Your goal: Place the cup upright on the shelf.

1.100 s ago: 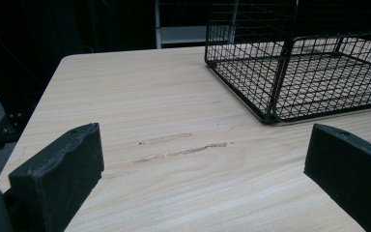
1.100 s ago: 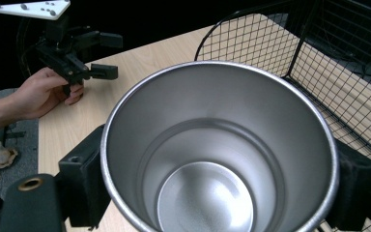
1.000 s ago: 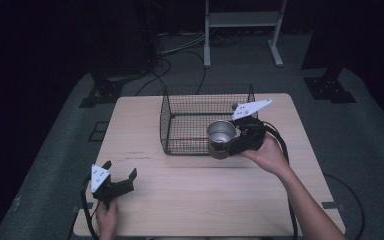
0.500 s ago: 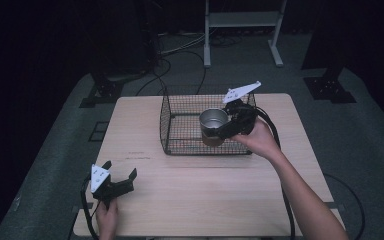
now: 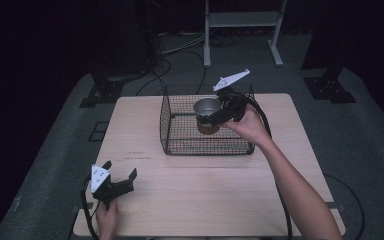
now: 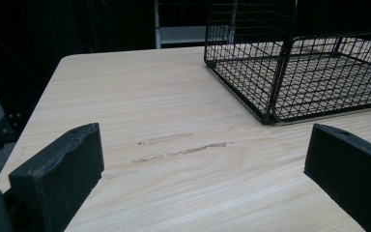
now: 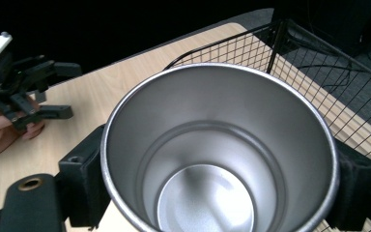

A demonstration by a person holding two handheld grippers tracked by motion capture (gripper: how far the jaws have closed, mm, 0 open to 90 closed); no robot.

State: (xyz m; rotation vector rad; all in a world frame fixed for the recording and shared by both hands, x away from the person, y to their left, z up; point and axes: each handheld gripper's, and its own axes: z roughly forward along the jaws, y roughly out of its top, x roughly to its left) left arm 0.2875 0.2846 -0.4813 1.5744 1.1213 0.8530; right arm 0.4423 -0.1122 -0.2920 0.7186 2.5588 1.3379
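Observation:
A shiny steel cup hangs upright over the inside of the black wire basket, empty and open at the top. My right gripper is shut on it, a black jaw pressed to each side of its wall. Near the table's front left corner my left gripper rests low with its jaws wide apart and nothing between them; its two fingertips frame bare wood in the left gripper view. That gripper and its hand also appear far off in the right gripper view.
The wire basket stands at the far middle of the light wood table. Dark floor, cables and a white metal stand lie beyond the table's far edge. Faint scuff marks cross the wood in front of the left gripper.
My right gripper has carried the steel cup up and to the left, from beside the basket's front right wall to above its inside. The left gripper has stayed put.

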